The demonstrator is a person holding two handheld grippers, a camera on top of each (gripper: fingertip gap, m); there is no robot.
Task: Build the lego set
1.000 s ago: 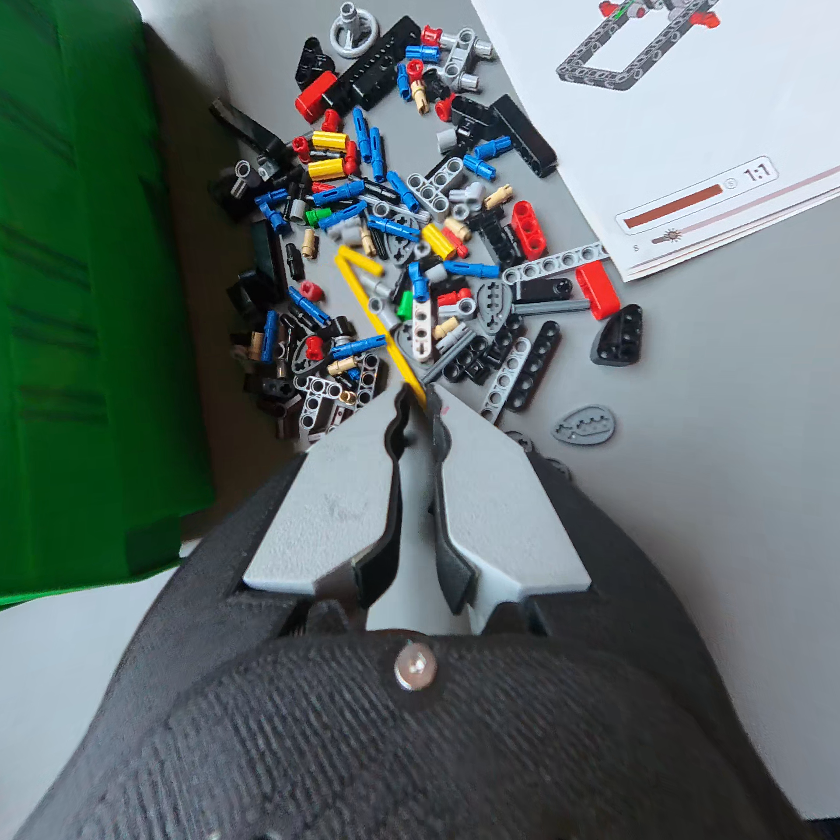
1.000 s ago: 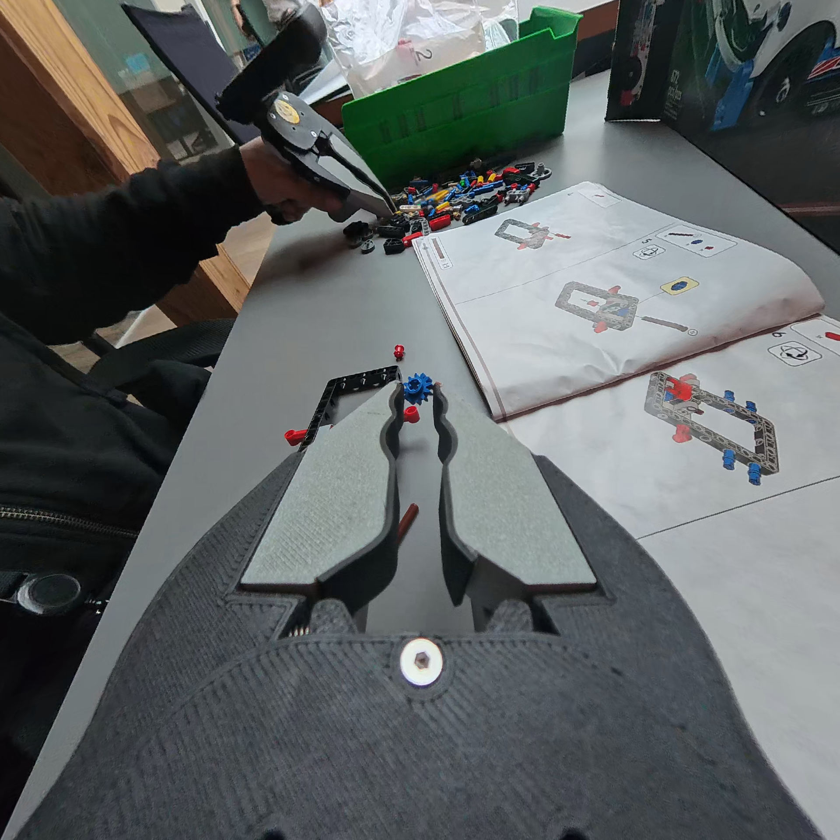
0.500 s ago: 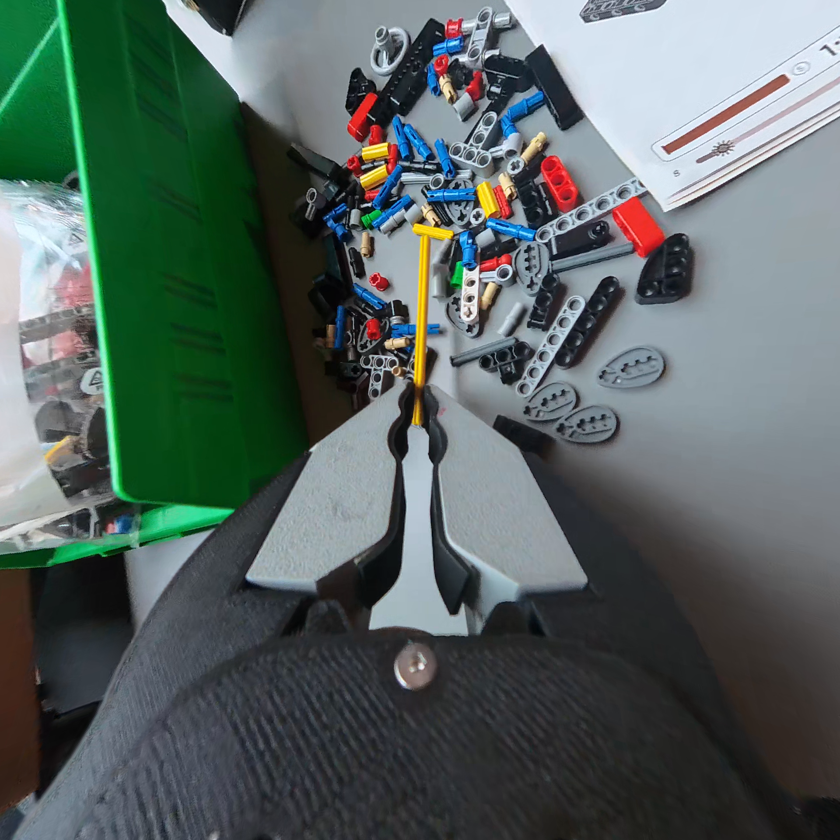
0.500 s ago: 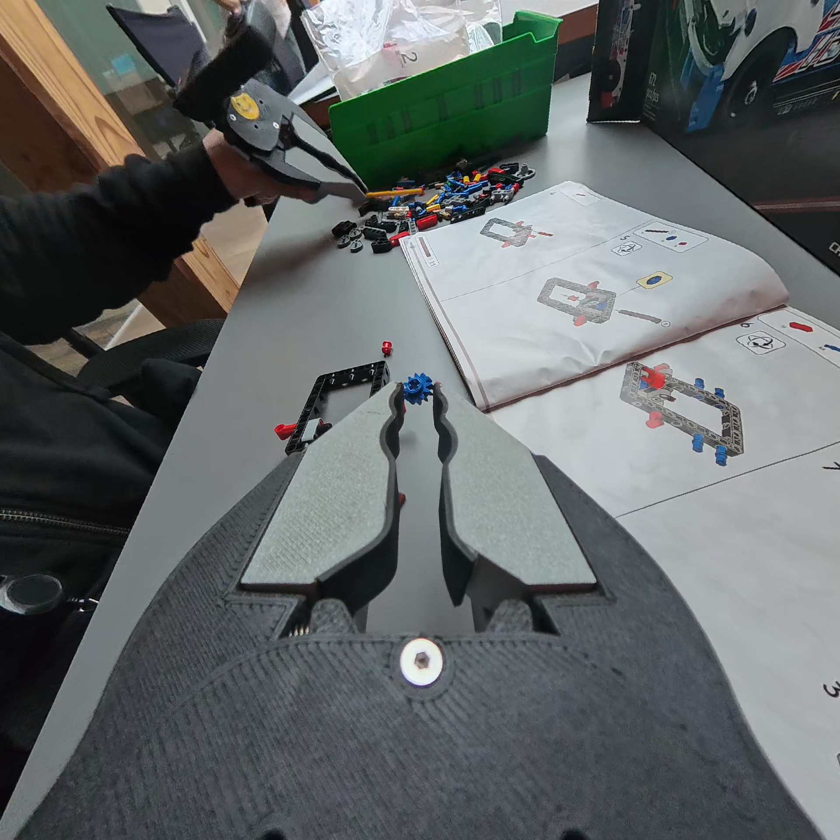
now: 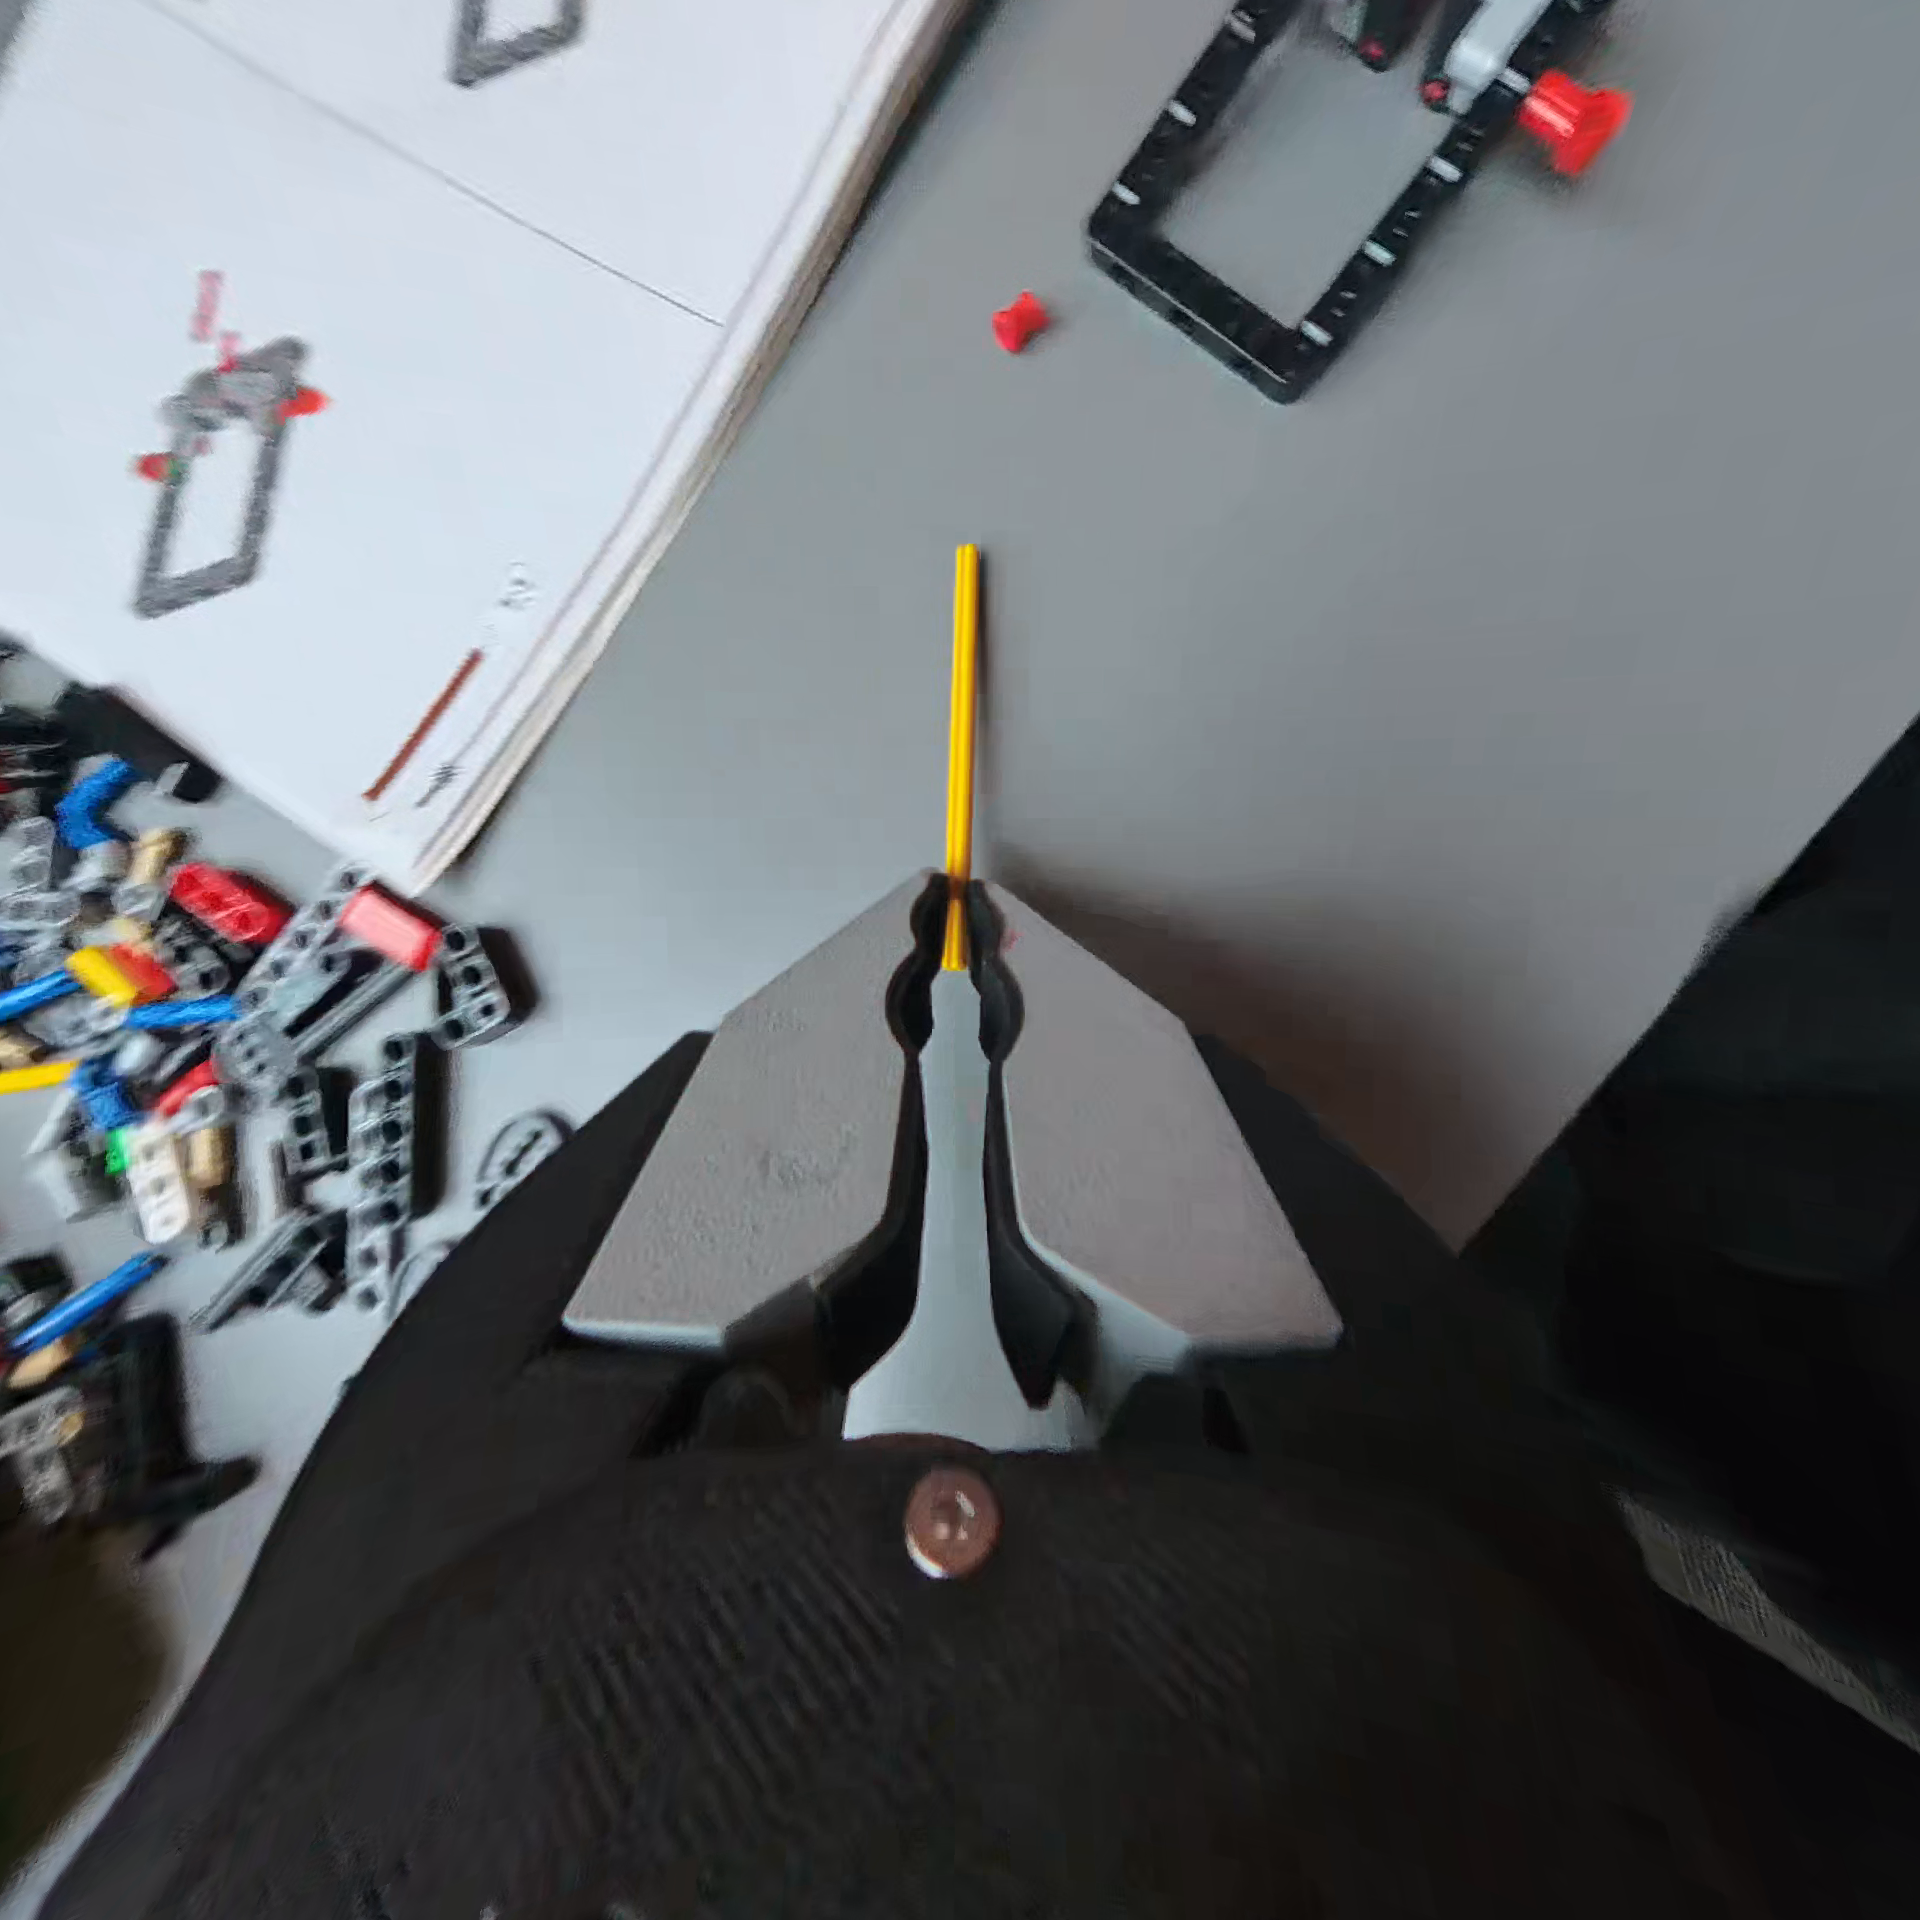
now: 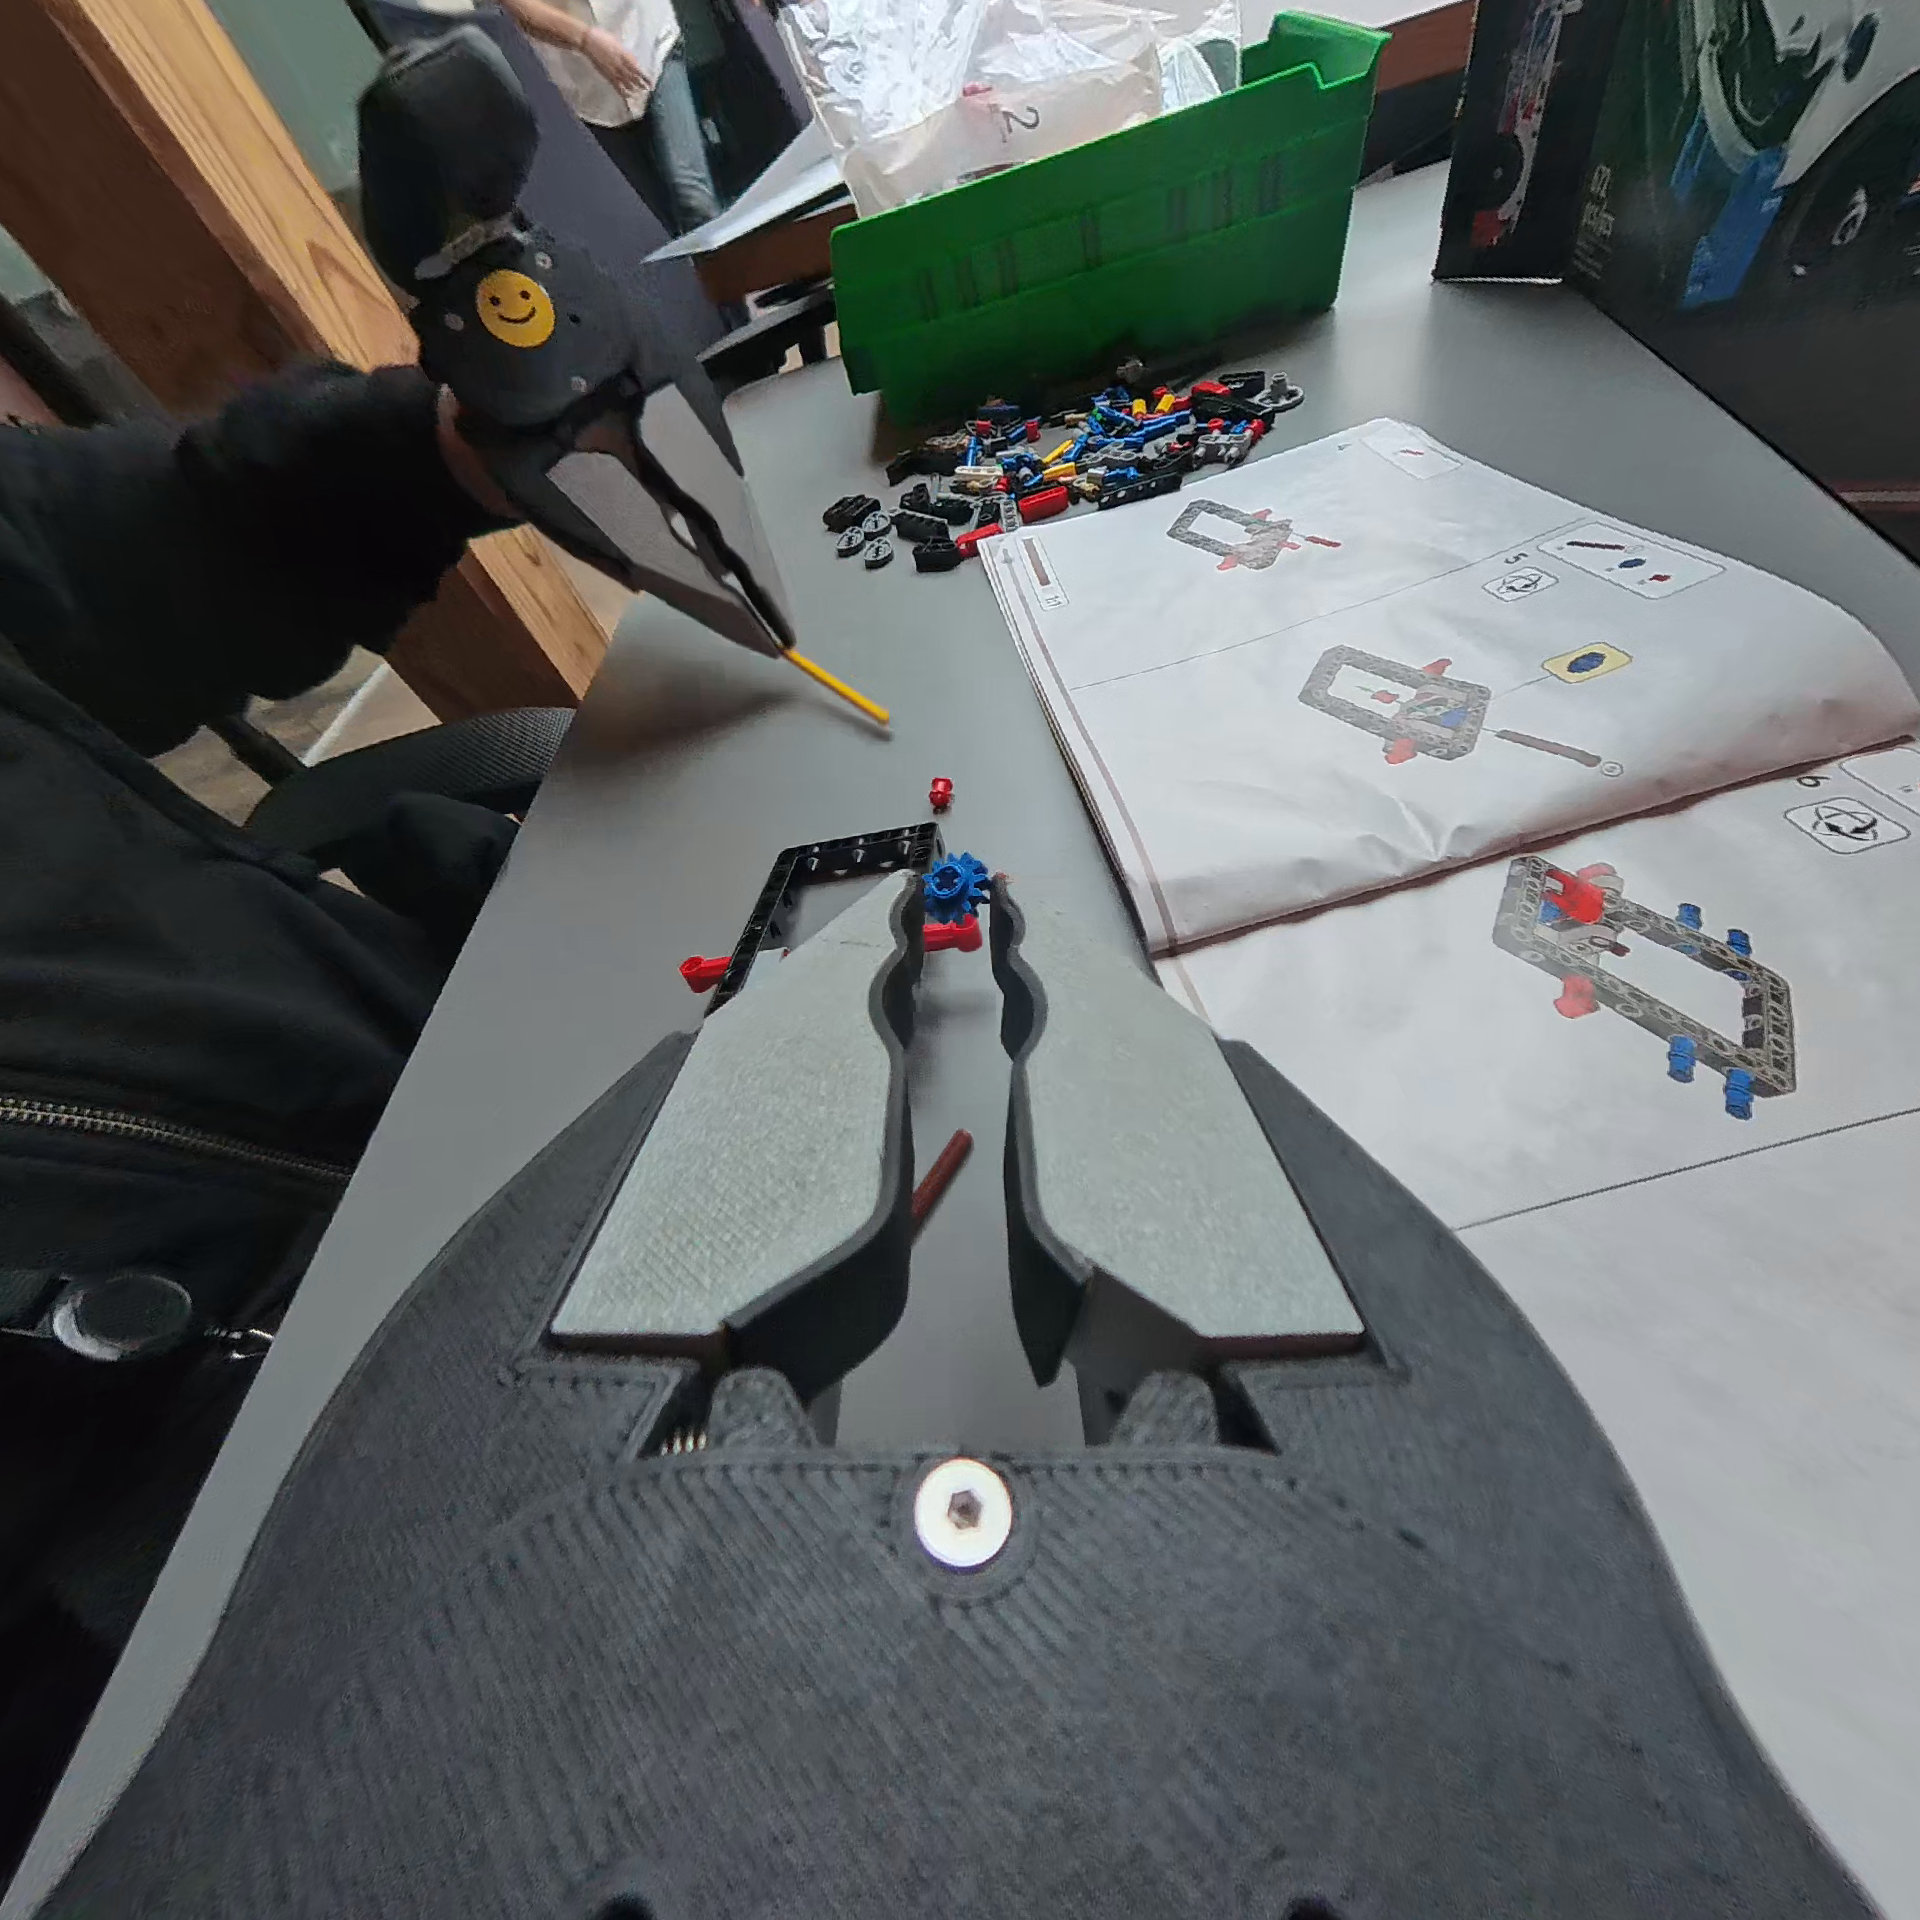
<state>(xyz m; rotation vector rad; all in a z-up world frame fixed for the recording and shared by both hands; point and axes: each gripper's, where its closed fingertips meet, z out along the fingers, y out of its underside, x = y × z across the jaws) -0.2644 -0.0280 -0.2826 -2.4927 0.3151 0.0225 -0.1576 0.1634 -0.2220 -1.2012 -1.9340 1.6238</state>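
Grey worktop [image 5: 1351, 675], inspected near to far. Right claw [image 6: 954, 902] stands parted, gripping nothing, tips flanking the blue gear [image 6: 951, 883] on the black frame [image 6: 821, 873]. Left claw [image 5: 958, 914] is clenched on the yellow axle [image 5: 964, 717], long axis aimed toward that frame. Beyond: instruction booklet [image 6: 1455, 644], loose parts [image 6: 1081, 447], green bin [image 6: 1091, 249]. Printed writing not recorded.

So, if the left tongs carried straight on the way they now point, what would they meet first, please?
Probably bare table: the left tongs, shut on the yellow axle, aim between the loose red piece and the black frame. Depth is unclear.
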